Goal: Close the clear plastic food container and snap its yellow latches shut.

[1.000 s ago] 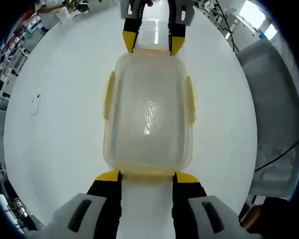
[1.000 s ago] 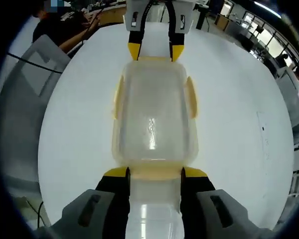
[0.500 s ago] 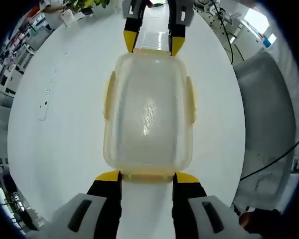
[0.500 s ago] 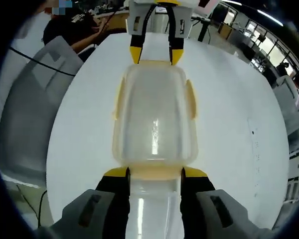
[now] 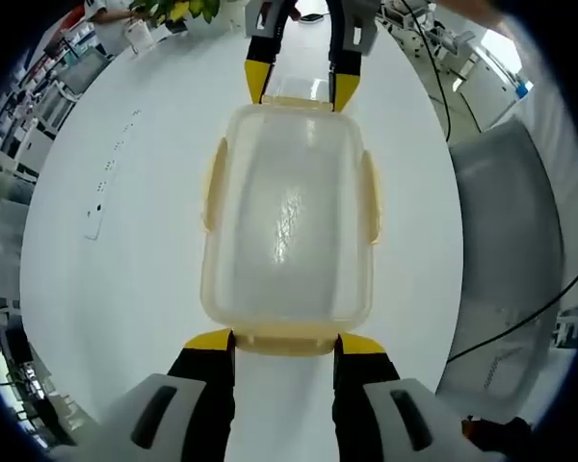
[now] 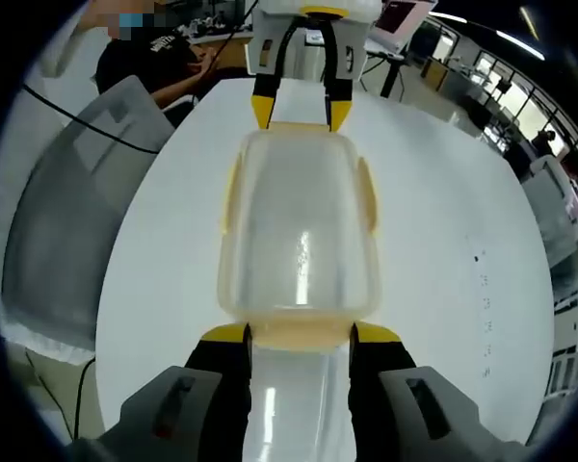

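Note:
A clear plastic food container (image 5: pixel 287 221) with its lid on lies lengthwise between my two grippers above a white table (image 5: pixel 116 289). Yellow side latches (image 5: pixel 210 188) (image 5: pixel 369 197) stick out from its long edges. My left gripper (image 5: pixel 286 342) holds the near end, its jaws set on either side of the yellow end latch. The right gripper (image 5: pixel 302 91) grips the far end the same way. In the right gripper view the container (image 6: pixel 299 241) runs from my right gripper (image 6: pixel 299 334) up to the left gripper (image 6: pixel 301 111).
A grey chair (image 5: pixel 506 212) stands past the table's edge, also seen as the chair (image 6: pixel 63 221) in the right gripper view. A black cable (image 5: pixel 520 318) crosses it. A person (image 6: pixel 149 58) sits at the far side. Potted plant (image 5: pixel 173 10) at the back.
The container stays fixed between both grippers while the table and room slide behind it, so both hands and the container have shifted together. The latches look the same.

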A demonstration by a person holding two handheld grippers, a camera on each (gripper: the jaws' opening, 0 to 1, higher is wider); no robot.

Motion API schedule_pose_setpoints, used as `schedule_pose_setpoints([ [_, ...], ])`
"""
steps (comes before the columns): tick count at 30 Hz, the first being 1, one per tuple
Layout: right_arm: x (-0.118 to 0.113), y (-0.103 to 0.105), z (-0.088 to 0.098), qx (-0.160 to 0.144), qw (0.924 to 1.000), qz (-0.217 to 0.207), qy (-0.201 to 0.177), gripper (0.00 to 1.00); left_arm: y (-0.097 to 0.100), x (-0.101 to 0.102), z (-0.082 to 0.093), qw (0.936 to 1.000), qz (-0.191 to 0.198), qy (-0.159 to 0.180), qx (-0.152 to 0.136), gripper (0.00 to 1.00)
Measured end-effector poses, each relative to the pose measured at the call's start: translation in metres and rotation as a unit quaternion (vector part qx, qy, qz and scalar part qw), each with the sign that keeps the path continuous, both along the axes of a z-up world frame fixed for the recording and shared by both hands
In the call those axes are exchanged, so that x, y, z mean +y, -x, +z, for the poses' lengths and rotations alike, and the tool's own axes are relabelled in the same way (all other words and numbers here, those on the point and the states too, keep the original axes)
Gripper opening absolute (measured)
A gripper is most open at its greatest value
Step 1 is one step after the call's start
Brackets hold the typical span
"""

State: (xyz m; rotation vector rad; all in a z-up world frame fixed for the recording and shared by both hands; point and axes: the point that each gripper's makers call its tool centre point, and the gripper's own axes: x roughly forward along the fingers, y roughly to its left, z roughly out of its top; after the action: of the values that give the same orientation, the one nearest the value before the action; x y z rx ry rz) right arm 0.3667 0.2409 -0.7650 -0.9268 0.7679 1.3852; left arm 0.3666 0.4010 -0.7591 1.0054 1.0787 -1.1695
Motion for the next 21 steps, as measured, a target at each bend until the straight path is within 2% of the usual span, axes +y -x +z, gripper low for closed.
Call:
schedule_pose_setpoints([
  [14,-0.036,0.002,0.003,0.001,1.0,-0.004,-0.002,0.35,-0.002,-0.033,-0.004,1.0,-0.002,0.001,-0.006,0.33],
  [16,-0.043,0.003,0.002,0.003,1.0,-0.005,0.001,0.35,-0.002,-0.041,-0.005,1.0,-0.002,0.005,-0.002,0.33],
  [17,-0.047,0.004,0.001,0.003,1.0,-0.004,0.003,0.35,0.001,-0.047,-0.005,0.9999,0.002,0.013,0.009,0.33],
  [21,-0.06,0.004,-0.001,0.01,0.9999,-0.008,0.003,0.35,0.003,-0.06,-0.007,0.9999,-0.004,0.014,0.01,0.33],
])
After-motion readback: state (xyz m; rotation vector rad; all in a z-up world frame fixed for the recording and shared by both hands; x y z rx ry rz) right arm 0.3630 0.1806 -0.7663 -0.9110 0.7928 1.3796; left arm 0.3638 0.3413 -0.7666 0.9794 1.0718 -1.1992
